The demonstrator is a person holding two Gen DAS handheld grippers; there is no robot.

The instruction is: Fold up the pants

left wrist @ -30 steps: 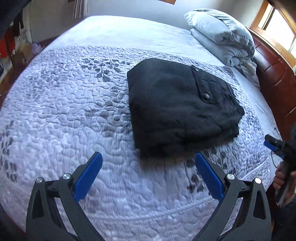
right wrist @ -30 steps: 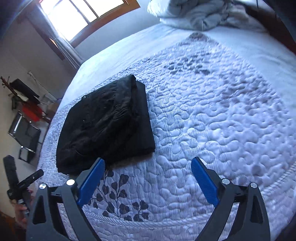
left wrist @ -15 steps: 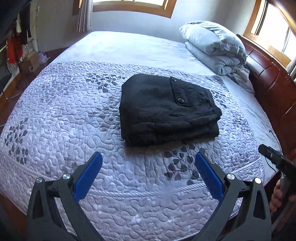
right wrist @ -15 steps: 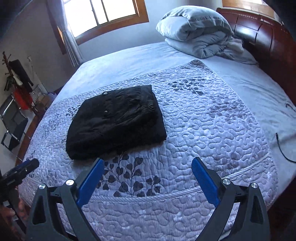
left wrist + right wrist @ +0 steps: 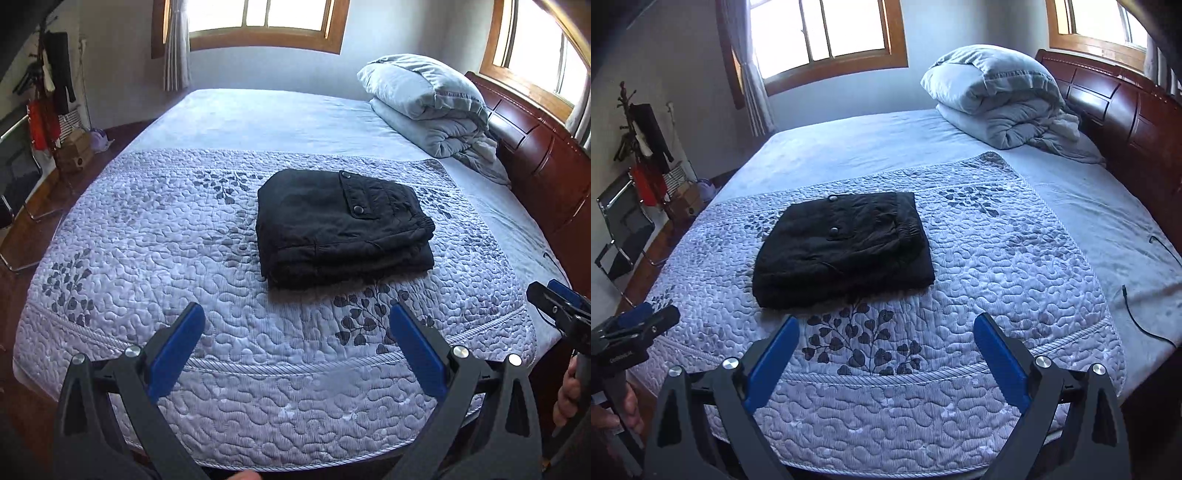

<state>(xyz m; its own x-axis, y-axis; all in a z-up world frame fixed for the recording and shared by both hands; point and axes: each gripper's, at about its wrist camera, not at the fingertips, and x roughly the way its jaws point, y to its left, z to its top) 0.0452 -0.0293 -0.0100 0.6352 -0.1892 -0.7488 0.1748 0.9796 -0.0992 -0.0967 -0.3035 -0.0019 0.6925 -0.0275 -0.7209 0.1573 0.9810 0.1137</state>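
Nearest the lens, the left gripper point(image 5: 297, 341) hangs over the near edge of the bed, its blue-padded jaws spread wide and holding nothing; the right gripper point(image 5: 886, 345) hangs likewise off that near edge, jaws equally spread and empty, each tool also showing at the margin of the other's view; below them runs the corded border of a pale quilted coverlet point(image 5: 155, 236) stitched with grey leaf sprays, which covers the near part of the bed; farther in, well apart from both grippers, the black pants point(image 5: 341, 225) lie on the coverlet folded into a compact, stacked rectangle, a buttoned pocket flap uppermost and the elastic waistband at the right edge of the bundle; the layers sit squarely one on another, with no leg trailing loose; to the right a dark cable point(image 5: 1141, 314) snakes over the plain sheet; beyond, a rolled grey duvet point(image 5: 993, 96) is heaped against the dark wooden headboard point(image 5: 1115, 110) at the far right, and two wood-framed windows light the far walls, with a clothes stand in the far left corner; judged from how the bundle lies, the folding looks finished and the tools stand clear of it; any next move would call for no more than a light press to flatten the top layer, if that.
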